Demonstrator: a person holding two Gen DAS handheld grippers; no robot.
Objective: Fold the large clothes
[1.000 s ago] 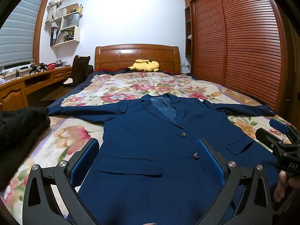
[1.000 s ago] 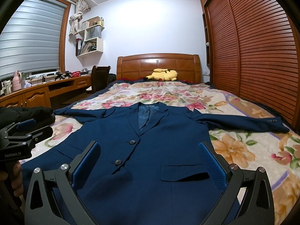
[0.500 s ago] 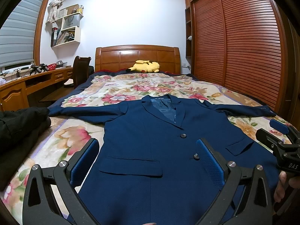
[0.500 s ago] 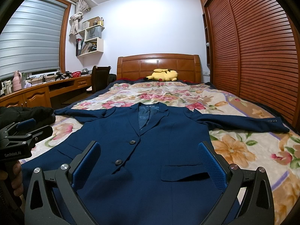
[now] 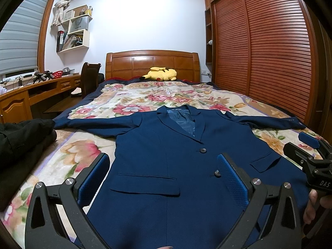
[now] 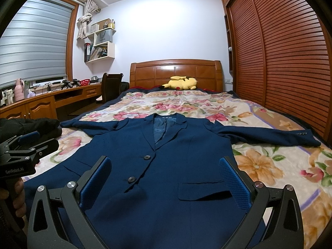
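Note:
A navy blue suit jacket (image 5: 157,151) lies flat and face up on the floral bedspread, buttoned, with both sleeves spread out to the sides. It also shows in the right wrist view (image 6: 186,155). My left gripper (image 5: 164,176) is open and empty above the jacket's lower front. My right gripper (image 6: 166,178) is open and empty above the lower hem, near the right pocket. The right gripper shows at the right edge of the left wrist view (image 5: 311,157). The left gripper shows at the left edge of the right wrist view (image 6: 25,149).
The bed (image 5: 128,95) has a wooden headboard and a yellow plush toy (image 5: 159,73) at the far end. Dark clothes (image 5: 18,132) lie on the bed's left edge. A wooden desk (image 6: 41,101) and chair stand left. A slatted wardrobe (image 5: 269,51) lines the right.

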